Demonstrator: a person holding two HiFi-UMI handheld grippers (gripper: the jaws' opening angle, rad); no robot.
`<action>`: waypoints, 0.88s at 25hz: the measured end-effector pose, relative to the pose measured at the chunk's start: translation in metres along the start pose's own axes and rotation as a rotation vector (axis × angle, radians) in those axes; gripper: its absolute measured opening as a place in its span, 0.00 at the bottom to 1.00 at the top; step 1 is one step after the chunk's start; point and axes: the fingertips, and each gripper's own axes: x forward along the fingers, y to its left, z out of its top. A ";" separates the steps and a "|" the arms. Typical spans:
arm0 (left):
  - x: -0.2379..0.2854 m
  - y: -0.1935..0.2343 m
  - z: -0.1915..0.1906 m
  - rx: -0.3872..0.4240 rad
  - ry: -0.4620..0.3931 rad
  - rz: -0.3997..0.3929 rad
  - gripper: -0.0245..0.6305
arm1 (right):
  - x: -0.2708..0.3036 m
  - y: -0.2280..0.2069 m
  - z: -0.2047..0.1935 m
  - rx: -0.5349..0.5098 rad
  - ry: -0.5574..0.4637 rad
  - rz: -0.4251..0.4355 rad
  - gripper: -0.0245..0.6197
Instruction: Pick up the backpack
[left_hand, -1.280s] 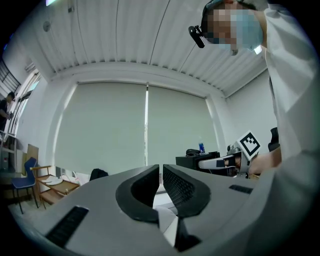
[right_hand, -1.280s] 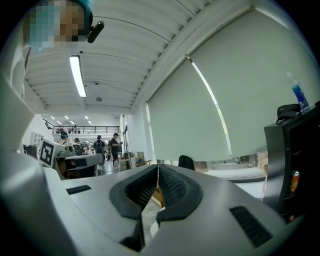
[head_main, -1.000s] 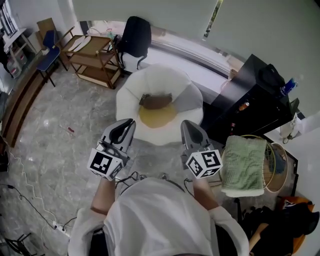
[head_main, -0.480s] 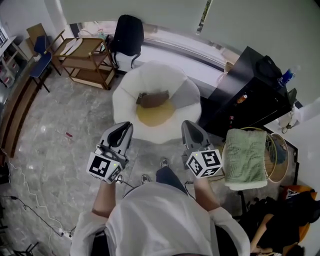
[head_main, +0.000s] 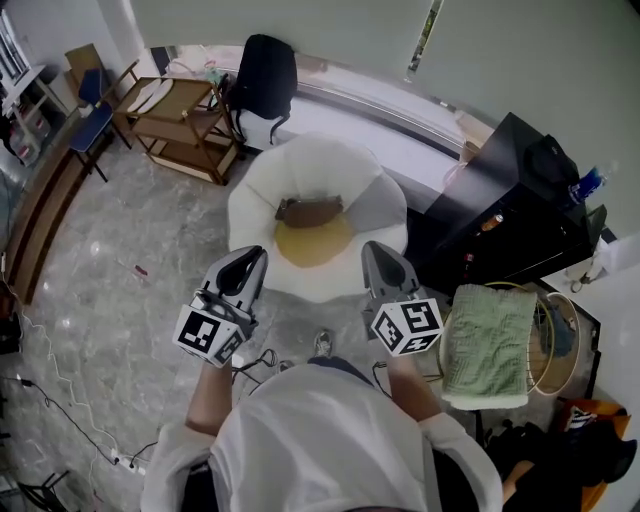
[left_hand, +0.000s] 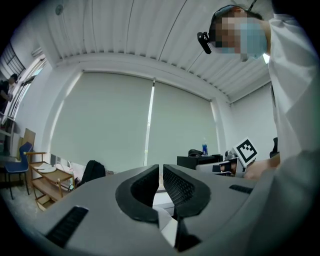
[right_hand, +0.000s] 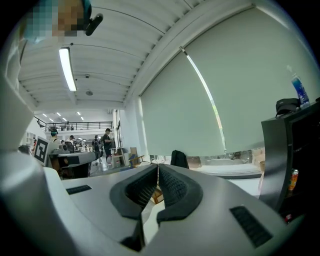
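A black backpack (head_main: 265, 77) stands upright on the low white ledge under the window, far across the room; it also shows small in the left gripper view (left_hand: 93, 171) and the right gripper view (right_hand: 178, 159). My left gripper (head_main: 254, 256) is held level in front of me, shut and empty, well short of the backpack. My right gripper (head_main: 371, 250) is beside it, also shut with nothing between its jaws. Both point toward a white round chair (head_main: 368, 192) with a yellow seat cushion.
A wooden trolley (head_main: 179, 115) stands left of the backpack, a blue chair (head_main: 88, 101) further left. A black cabinet (head_main: 510, 208) is at right with a blue bottle (head_main: 586, 184) on top. A green towel (head_main: 487, 329) lies over a wire basket. Cables trail on the marble floor (head_main: 120, 300).
The view has shifted as I step; both grippers stay side by side and shut, with the white chair and backpack keeping about the same place ahead.
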 end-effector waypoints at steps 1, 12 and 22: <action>0.008 0.002 -0.001 -0.004 0.003 0.008 0.11 | 0.005 -0.007 0.001 0.000 0.002 0.009 0.09; 0.066 0.007 -0.019 0.001 0.062 0.125 0.11 | 0.041 -0.076 -0.003 0.037 0.017 0.094 0.09; 0.096 0.015 -0.018 0.011 0.062 0.111 0.11 | 0.056 -0.094 -0.007 0.058 0.027 0.098 0.09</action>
